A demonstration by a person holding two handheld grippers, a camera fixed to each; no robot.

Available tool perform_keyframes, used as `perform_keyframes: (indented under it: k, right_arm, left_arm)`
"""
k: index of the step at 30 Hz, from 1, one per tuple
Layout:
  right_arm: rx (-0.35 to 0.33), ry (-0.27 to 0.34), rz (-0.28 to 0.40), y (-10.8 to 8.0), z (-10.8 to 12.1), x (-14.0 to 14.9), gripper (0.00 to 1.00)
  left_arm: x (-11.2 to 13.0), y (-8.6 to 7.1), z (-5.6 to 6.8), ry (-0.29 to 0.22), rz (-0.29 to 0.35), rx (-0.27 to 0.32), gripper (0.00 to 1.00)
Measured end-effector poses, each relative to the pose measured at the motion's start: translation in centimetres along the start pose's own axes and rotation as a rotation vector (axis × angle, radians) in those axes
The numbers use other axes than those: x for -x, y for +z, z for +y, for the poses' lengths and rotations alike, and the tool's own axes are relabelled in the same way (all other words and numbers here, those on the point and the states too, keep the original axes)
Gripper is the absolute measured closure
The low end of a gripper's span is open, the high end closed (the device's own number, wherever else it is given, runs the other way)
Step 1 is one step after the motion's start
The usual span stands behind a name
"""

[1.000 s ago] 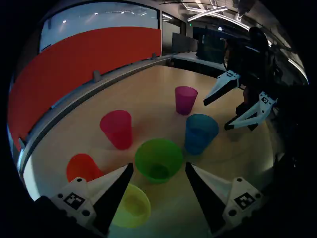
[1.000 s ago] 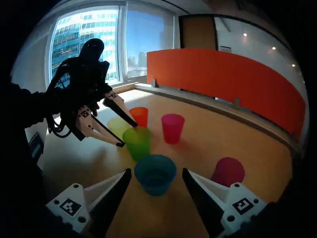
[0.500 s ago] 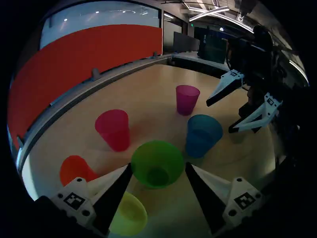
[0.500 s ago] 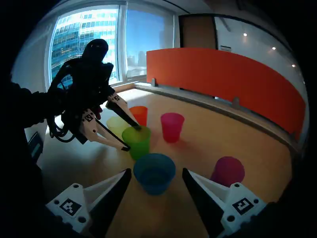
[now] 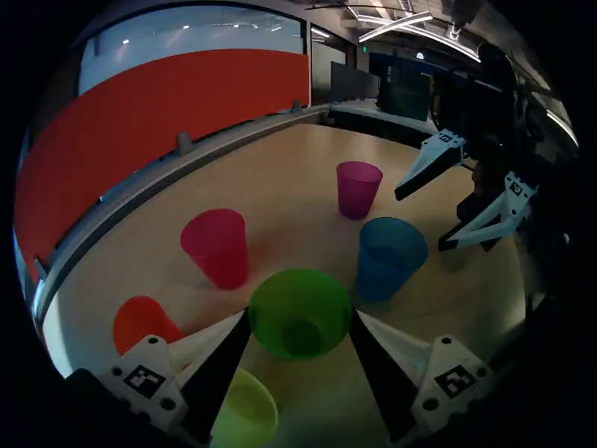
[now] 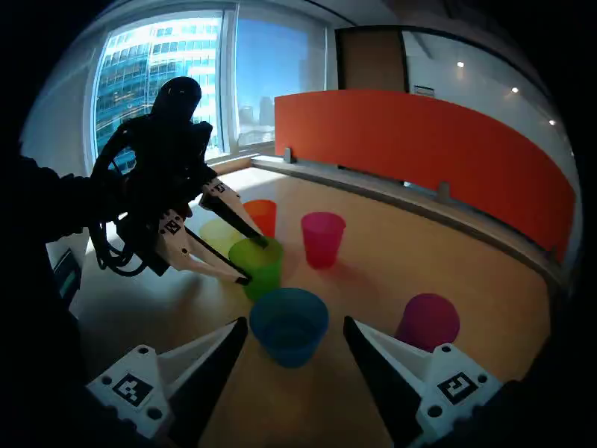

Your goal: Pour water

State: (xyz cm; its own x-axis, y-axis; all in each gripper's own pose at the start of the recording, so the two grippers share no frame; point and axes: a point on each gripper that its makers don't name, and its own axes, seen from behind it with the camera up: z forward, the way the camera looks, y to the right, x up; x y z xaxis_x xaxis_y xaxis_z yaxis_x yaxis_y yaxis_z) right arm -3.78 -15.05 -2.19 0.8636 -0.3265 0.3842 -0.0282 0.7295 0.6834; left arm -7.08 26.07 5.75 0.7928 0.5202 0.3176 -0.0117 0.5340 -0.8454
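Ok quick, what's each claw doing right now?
Left claw: open, fingers either side of the green cup.
Right claw: open, holding nothing, facing the blue cup.

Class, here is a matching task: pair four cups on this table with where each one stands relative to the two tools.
Things:
1 green cup
2 blue cup
3 yellow cup
4 purple cup

Places:
a farthest from the left tool
b just ahead of the open right tool
c flanked by the left tool's two fingers
d partly covered by a left tool finger in the left gripper view

Pairs: 1-c, 2-b, 3-d, 4-a
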Motion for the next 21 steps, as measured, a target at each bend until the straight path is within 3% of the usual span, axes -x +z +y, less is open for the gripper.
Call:
perform_keyframes:
  k: [9, 21]
  right_arm:
    - [0.003, -0.001, -0.01, 0.2, 0.0, 0.6, 0.0]
    - [-0.005, -0.01, -0.032, 1.3, -0.5, 2.0, 0.0]
  left_arm:
    - [-0.9, -1.0, 0.4, -0.03, 0.035, 0.018, 0.11]
    - [-1.8, -3.1, 0.5, -0.027, 0.091, 0.004, 0.11]
